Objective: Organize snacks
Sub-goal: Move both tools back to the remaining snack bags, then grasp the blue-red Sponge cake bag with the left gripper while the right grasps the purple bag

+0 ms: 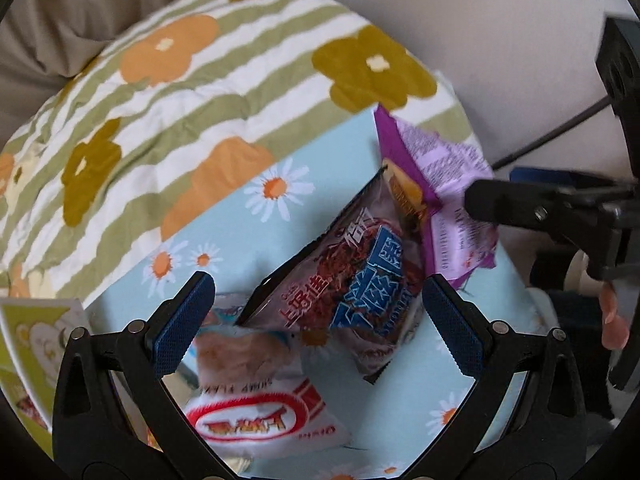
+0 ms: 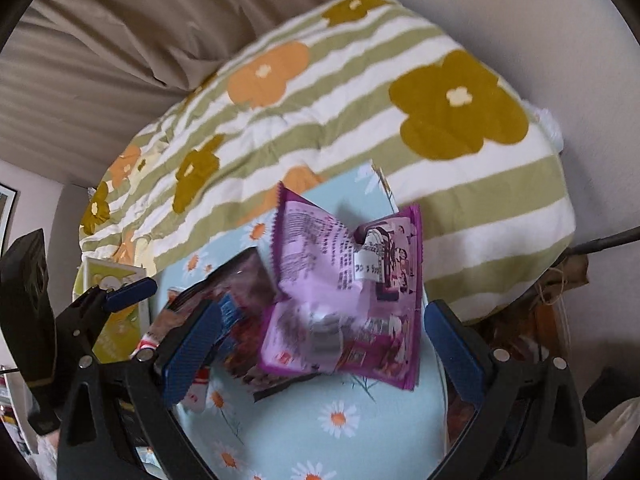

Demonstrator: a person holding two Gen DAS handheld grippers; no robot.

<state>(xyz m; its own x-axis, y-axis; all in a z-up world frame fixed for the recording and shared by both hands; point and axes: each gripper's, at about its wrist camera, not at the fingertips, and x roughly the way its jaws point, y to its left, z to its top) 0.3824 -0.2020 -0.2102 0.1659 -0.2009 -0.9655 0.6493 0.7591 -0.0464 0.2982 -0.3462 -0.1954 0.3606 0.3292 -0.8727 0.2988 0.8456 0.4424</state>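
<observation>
Snack packets, three in all, lie on a pale blue daisy-print cloth (image 2: 340, 432): a crinkled purple foil packet (image 2: 344, 300), a glossy dark packet with blue lettering (image 1: 356, 280) and a puffy white packet with a red oval logo (image 1: 256, 408). Left gripper (image 1: 318, 324) hangs open, its blue textured pads (image 1: 184, 324) straddling the dark packet without touching. Right gripper (image 2: 324, 354) is likewise spread wide around the purple one, which lies loose between its fingers. A quilted, flower-striped blanket (image 1: 192, 100) lies behind.

Home, prob. bedroom: floral striped quilt (image 1: 192, 92) ahead of both tongs, beige curtain (image 2: 112, 40) beyond it, daisy-print cloth (image 2: 340, 420) under the tongs w/ snack packs (image 1: 352, 264).
</observation>
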